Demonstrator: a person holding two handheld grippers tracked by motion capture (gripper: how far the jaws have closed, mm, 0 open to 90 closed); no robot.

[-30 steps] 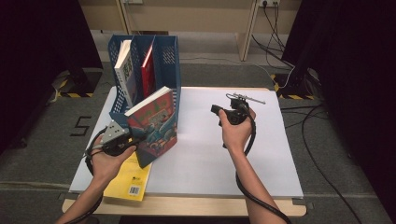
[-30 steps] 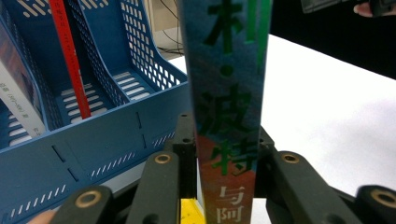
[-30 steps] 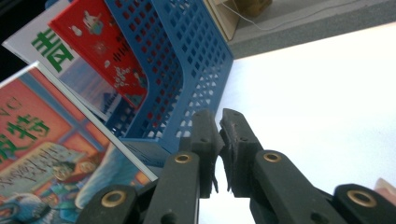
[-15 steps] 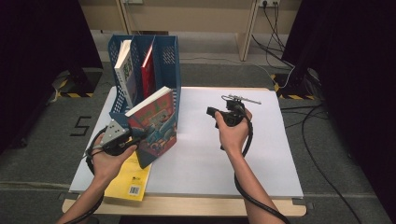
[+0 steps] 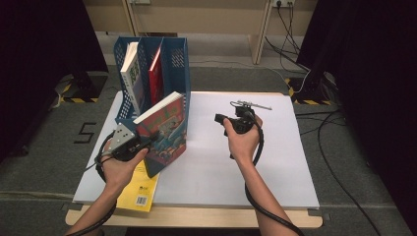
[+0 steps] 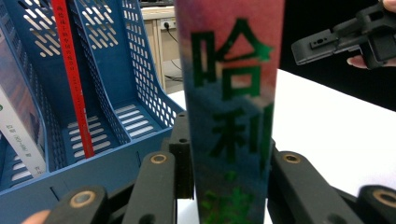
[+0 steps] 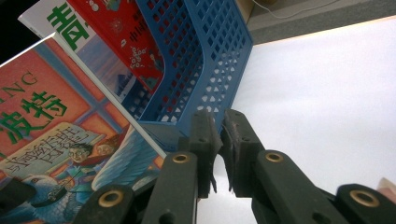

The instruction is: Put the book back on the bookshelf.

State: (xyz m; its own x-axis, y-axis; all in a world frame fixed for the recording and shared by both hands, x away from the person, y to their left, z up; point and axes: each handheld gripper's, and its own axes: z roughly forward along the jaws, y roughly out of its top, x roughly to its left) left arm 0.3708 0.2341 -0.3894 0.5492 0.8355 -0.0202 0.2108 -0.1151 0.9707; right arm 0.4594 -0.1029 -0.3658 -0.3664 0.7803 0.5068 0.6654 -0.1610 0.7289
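Left gripper clamps the upright illustrated book at 9 o'clock; right gripper, raised at 3 o'clock, is closed and empty.

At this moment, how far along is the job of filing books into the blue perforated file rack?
Two books already stand in the blue perforated plastic file rack: a white-spined book and a thin red book. In hand: the left gripper clamps the colourful illustrated book, upright before the rack. The right gripper is shut and holds nothing. Left: slotting that book, then the yellow book flat on the table.
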